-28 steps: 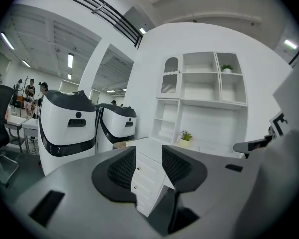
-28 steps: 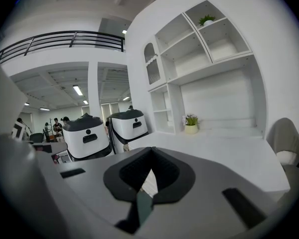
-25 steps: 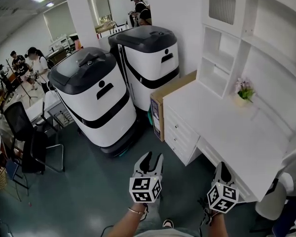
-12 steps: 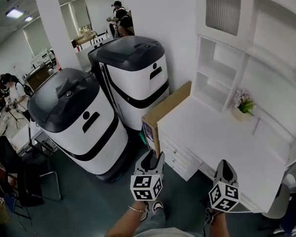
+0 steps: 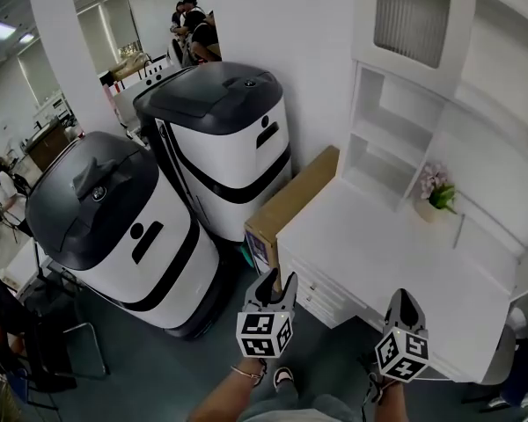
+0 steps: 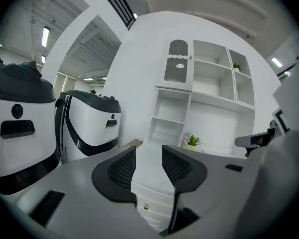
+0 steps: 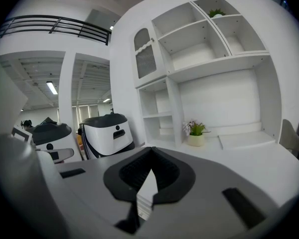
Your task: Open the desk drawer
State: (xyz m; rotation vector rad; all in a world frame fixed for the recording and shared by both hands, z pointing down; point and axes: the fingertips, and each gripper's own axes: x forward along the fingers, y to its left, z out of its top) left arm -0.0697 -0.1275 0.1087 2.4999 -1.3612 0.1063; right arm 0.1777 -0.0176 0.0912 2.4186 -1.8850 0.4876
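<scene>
In the last second I have walked up on the white desk [image 5: 396,258]. It sat further up and off to the right in the head view; now its corner is just ahead of my left gripper [image 5: 277,281]. The desk drawers [image 5: 319,295], a stack at the left end under the top, all look shut, so by my reckoning I'm only lining up to pull. My left gripper's jaws stand apart with nothing between them. Looking along them, I see a drawer front with its small knob [image 6: 145,207] framed low in the gap, not yet reached. My right gripper [image 5: 403,299] hangs over the desk's front edge, jaws pressed together and empty. The desktop is bare and smooth, apart from a small potted plant [image 5: 436,192] at the back below the white shelving [image 5: 396,139]. A flat cardboard box [image 5: 290,205] stands against the desk's left side. Beyond it are two big white-and-black machines [image 5: 220,143]. The floor [image 5: 202,359] is dark, and people are busy well away in the open room.
</scene>
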